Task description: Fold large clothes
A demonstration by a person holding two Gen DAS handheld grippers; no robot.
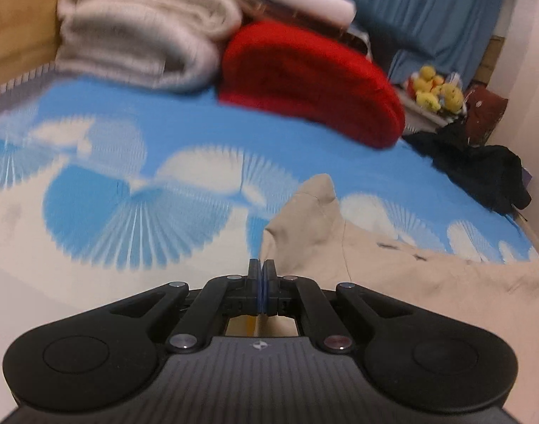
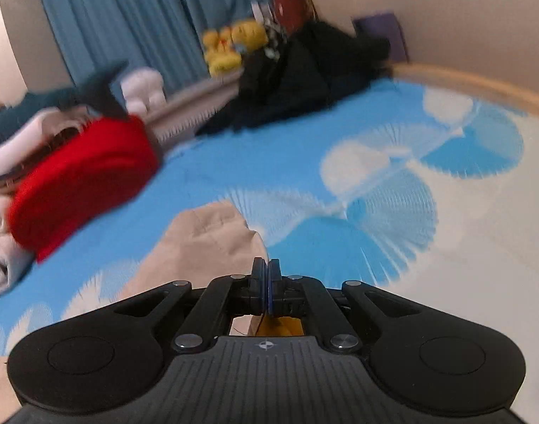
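Both claws [image 1: 262,268] [image 2: 266,268] pinch the beige garment [image 1: 357,254], peak pointing away.

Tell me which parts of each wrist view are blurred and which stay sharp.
Left wrist view: the left gripper is sharp, the grey blanket and red bundle smeared. Right wrist view: the right gripper is crisp; the red bundle, yellow toys and bedsheet streak with motion blur.
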